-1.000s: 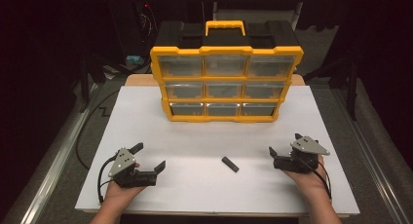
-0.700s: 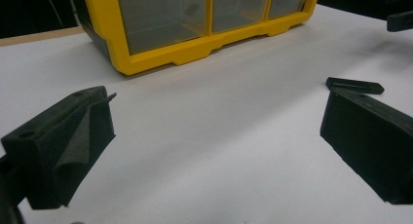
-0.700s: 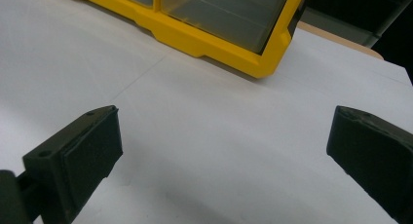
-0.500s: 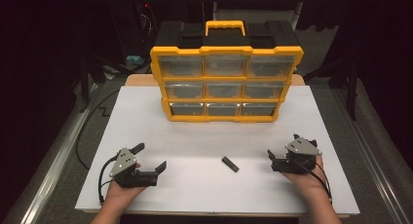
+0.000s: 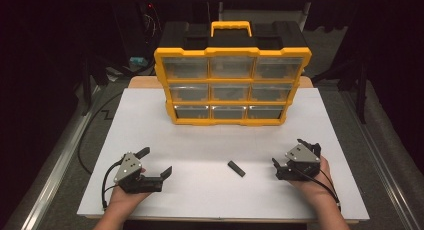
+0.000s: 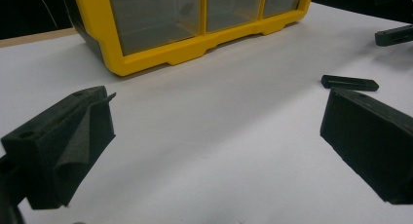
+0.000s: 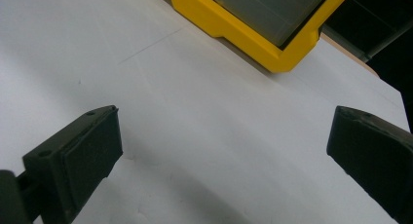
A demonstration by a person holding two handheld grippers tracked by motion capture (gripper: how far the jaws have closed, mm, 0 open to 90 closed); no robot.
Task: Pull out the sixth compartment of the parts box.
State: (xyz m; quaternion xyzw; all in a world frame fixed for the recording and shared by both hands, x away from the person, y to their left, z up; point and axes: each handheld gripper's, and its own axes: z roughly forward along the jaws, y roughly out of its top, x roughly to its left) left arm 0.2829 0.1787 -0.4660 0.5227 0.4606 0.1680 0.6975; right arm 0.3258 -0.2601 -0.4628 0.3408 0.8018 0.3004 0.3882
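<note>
Left gripper (image 5: 157, 162): held low over the near left part of the table, jaws spread wide with only bare white surface between them; it pinches nothing. In its own view (image 6: 214, 151) the two black jaws stand far apart at either side.

Right gripper (image 5: 289, 157): held over the near right part of the table, jaws also parted and empty, turned toward the far left (the grey plate on top faces up). In its own view (image 7: 224, 160) the jaws stand wide apart over plain white.

Bar (image 5: 236, 169): a small black piece lying flat on the table, between the two grippers and nearer the right one, touching neither. From the left gripper view it (image 6: 349, 82) lies just beyond the right-hand jaw, apart from it.

Organizer (image 5: 232, 85): yellow-framed case with a black body and a yellow handle, standing at the far middle of the table, well apart from both grippers; three rows of three clear drawers, all shut (contents too dim to tell).

Table (image 5: 150, 120): white top, the person's hands coming in at its near edge.
</note>
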